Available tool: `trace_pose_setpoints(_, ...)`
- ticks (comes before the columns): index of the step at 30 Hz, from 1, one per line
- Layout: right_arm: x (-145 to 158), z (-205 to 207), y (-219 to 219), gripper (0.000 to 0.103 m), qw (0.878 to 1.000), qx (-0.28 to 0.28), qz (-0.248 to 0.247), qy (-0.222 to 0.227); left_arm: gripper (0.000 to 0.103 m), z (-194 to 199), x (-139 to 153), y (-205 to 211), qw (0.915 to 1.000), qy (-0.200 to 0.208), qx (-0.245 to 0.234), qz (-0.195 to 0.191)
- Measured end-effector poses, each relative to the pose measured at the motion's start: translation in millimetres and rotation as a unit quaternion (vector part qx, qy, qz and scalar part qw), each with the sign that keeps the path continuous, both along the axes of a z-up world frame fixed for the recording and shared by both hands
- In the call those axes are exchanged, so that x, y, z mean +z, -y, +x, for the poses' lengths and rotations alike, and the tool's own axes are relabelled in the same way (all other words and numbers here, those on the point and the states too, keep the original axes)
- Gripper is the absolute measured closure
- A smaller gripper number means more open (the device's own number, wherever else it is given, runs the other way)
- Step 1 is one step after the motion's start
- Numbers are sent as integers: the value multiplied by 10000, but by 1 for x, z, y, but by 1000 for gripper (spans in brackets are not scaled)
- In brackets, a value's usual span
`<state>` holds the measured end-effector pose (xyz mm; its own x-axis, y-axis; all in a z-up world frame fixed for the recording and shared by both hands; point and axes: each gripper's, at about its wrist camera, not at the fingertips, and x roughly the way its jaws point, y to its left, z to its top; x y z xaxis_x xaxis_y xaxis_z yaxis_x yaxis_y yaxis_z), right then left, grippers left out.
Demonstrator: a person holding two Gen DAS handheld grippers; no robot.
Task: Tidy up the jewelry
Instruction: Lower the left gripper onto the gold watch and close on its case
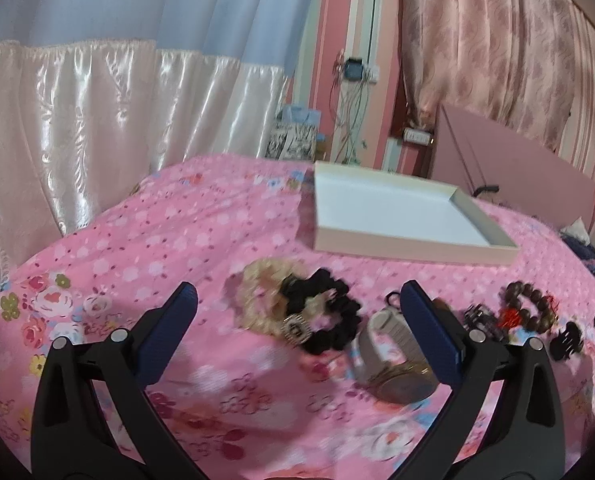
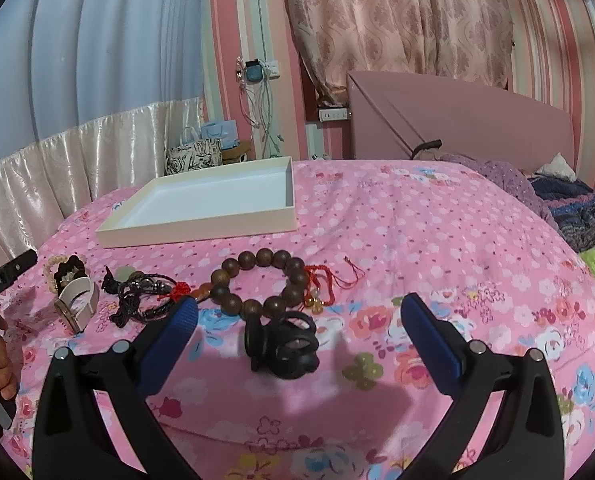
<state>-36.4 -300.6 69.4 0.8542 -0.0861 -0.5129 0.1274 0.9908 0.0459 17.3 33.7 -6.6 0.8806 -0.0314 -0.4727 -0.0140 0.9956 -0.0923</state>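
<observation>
On pink floral bedspread (image 2: 417, 232), white tray (image 2: 201, 236), striped walls, both claws (image 1: 297, 308) (image 2: 299, 312) wide.

A home bedroom: a bed under a pink floral bedsheet (image 2: 437, 224), a pink headboard (image 2: 477, 120), draped curtains (image 2: 397, 20) and striped wallpaper (image 2: 545, 40).

Left wrist view: low over the bed (image 1: 177, 220), facing the curtains, close to the scrunchies (image 1: 297, 312). Right wrist view: same height, further right, close to the bead bracelet (image 2: 263, 284). Shared: white tray (image 1: 397, 248), jewelry row, headboard (image 2: 457, 120).
</observation>
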Motion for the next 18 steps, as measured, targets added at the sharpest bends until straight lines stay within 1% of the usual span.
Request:
trace_pose_setpoints(2, 0, -3, 0, 2, 10000, 20, 63, 7, 3, 2, -2, -2, 9999, -132, -49, 90)
trace_pose_setpoints(5, -1, -4, -3, 2, 10000, 47, 78, 3, 3, 0, -5, -3, 9996, -195, -167, 105)
trace_pose_setpoints(8, -5, 0, -7, 3, 9998, 34, -10, -203, 3, -4, -6, 11, 9983, -218, -455, 306)
trace_pose_setpoints(11, -8, 3, -7, 3, 9991, -141, -46, -408, 3, -8, -8, 29, 9956, -276, -713, 535)
trace_pose_setpoints(14, -14, 11, -2, 12, 9975, -188, 69, -676, 3, -6, -13, 46, 9925, -495, -894, 664)
trace_pose_setpoints(16, -20, 18, 1, 13, 9960, -179, 156, -862, 3, -1, -18, 58, 9891, -707, -1025, 783)
trace_pose_setpoints(18, -25, 24, 2, 17, 9943, -106, 205, -1037, 6, 3, -23, 69, 9853, -890, -1099, 956)
